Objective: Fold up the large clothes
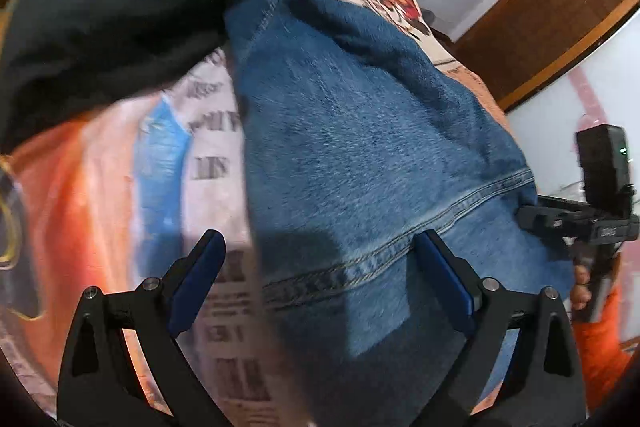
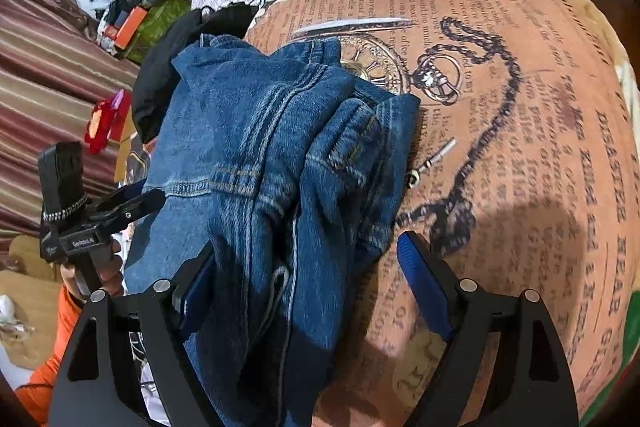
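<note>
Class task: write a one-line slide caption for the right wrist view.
Open right gripper poised over folded blue jeans on a newspaper-print bedspread.

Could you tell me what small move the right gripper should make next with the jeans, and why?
Probably close the right gripper on the denim: the jeans lie bunched on the printed bedspread, a fold already sits between its open fingers, and the left gripper is also open over them, so nothing is held yet.
</note>
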`<action>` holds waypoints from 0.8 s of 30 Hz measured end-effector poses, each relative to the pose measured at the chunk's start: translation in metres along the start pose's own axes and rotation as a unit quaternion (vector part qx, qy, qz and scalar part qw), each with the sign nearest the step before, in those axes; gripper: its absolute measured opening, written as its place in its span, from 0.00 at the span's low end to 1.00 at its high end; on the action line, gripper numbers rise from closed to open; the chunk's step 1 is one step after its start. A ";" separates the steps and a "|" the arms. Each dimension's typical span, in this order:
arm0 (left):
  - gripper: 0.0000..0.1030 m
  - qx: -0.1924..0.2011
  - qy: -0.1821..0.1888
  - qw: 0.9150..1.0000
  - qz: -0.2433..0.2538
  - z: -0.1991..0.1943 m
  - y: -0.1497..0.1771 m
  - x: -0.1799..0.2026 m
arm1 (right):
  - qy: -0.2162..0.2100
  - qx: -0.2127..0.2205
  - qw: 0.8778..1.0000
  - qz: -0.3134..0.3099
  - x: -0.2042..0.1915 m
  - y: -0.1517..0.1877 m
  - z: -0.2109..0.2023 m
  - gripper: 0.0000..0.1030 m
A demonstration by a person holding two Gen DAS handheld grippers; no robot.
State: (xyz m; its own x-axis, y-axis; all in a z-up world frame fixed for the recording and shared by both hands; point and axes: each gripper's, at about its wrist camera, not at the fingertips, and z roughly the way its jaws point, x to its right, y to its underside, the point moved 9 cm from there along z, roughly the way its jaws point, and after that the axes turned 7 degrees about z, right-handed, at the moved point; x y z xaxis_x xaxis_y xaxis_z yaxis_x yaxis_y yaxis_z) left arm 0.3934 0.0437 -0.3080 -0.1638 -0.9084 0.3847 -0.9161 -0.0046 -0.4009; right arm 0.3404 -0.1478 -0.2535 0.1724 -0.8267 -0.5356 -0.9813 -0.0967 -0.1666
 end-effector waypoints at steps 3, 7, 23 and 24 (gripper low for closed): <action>0.94 -0.022 0.037 0.999 -0.025 0.012 -0.002 0.001 | -0.003 -0.012 1.000 0.010 -0.001 -0.009 0.012 0.81; 0.94 -0.040 0.060 0.996 -0.047 0.024 -0.005 0.001 | 0.001 -0.028 1.000 0.010 -0.002 -0.016 0.021 0.86; 0.45 -0.019 0.082 0.996 -0.024 0.002 -0.017 0.029 | -0.019 -0.032 0.999 0.016 -0.012 -0.014 0.012 0.53; 0.41 -0.016 0.080 0.997 -0.019 -0.004 -0.017 0.033 | -0.019 -0.025 0.999 0.011 -0.017 -0.012 0.006 0.47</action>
State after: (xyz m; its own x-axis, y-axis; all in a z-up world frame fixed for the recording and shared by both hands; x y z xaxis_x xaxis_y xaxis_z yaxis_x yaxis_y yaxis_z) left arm 0.4018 0.0155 -0.2851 -0.1824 -0.8298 0.5275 -0.9336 -0.0221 -0.3575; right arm 0.3495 -0.1294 -0.2477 0.1527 -0.8073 -0.5701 -0.9878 -0.1072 -0.1128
